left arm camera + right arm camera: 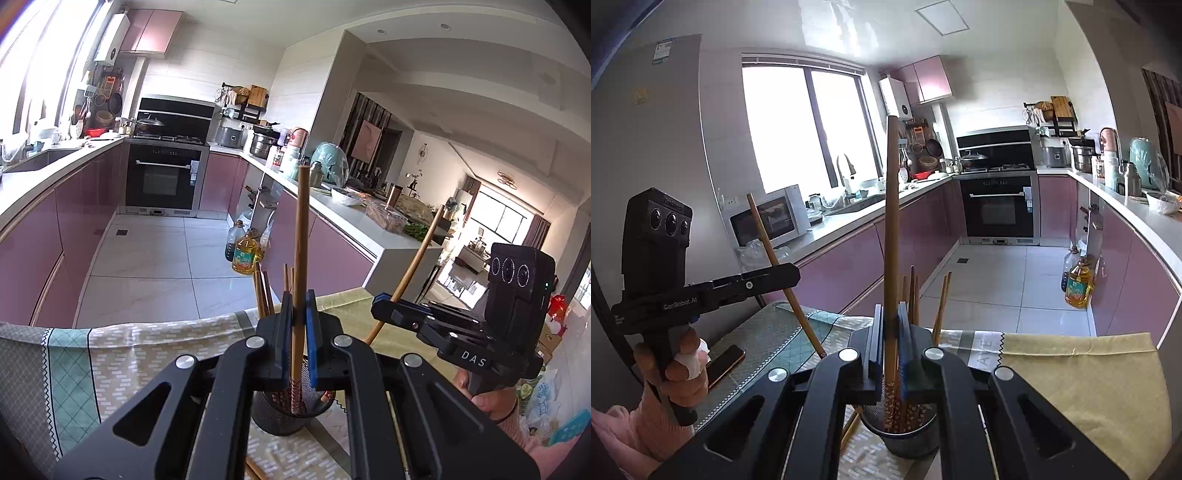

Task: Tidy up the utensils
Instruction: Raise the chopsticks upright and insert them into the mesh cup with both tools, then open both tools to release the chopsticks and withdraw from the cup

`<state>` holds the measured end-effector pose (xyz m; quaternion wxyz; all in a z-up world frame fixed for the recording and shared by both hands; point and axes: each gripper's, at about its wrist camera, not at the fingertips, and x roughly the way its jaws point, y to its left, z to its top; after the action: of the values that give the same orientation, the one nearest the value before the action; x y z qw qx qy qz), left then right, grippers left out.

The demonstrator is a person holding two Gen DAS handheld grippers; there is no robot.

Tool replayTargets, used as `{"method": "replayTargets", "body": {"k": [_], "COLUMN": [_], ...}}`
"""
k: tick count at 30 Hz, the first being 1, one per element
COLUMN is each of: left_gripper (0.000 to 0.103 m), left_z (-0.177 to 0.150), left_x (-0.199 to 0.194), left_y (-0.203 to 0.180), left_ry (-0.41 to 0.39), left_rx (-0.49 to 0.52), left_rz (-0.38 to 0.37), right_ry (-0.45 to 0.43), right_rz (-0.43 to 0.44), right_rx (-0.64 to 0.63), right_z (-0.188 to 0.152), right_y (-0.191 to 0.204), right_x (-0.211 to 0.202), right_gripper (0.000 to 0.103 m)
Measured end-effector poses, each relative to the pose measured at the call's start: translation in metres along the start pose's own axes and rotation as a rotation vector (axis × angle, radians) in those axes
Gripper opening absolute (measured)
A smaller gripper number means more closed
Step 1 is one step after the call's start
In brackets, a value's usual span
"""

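Note:
My left gripper (297,314) is shut on a wooden chopstick (301,236), held upright with its patterned tip inside a black mesh holder (280,417) on the table. My right gripper (890,325) is shut on another wooden chopstick (891,221), also upright, its patterned tip in the same black mesh holder (905,439). Several more chopsticks (913,295) stand in the holder. Each gripper shows in the other's view: the right gripper (384,310) with its slanted chopstick (417,254), the left gripper (786,273) with its slanted chopstick (775,266).
The table has a patterned cloth (129,354) and a yellow cloth (1089,387). A phone (724,363) lies at its left edge. Loose chopsticks (851,428) lie by the holder. Oil bottles (1078,282) stand on the kitchen floor by pink cabinets.

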<state>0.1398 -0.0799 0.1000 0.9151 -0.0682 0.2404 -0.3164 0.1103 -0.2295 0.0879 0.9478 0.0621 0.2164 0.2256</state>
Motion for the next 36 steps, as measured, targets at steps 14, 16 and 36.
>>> {"method": "replayTargets", "body": {"k": [14,16,36], "left_gripper": [0.008,0.008,0.030], "left_z": [-0.033,-0.035,-0.039], "left_x": [0.055,0.060,0.105], "left_y": [0.003,0.005,0.019], "left_ry": [0.211,0.232,0.302], "left_rx": [0.091,0.099,0.072], "left_rz": [0.048,0.050,0.119], "right_ry": [0.182,0.217,0.257], "right_rz": [-0.016,-0.017,-0.047], "right_rx": [0.029,0.033,0.107], "right_z": [-0.025,-0.028,-0.035], "right_y": [-0.012,-0.014,-0.030], "right_x": [0.043,0.049,0.070], "right_gripper": [0.006,0.006,0.009]}}
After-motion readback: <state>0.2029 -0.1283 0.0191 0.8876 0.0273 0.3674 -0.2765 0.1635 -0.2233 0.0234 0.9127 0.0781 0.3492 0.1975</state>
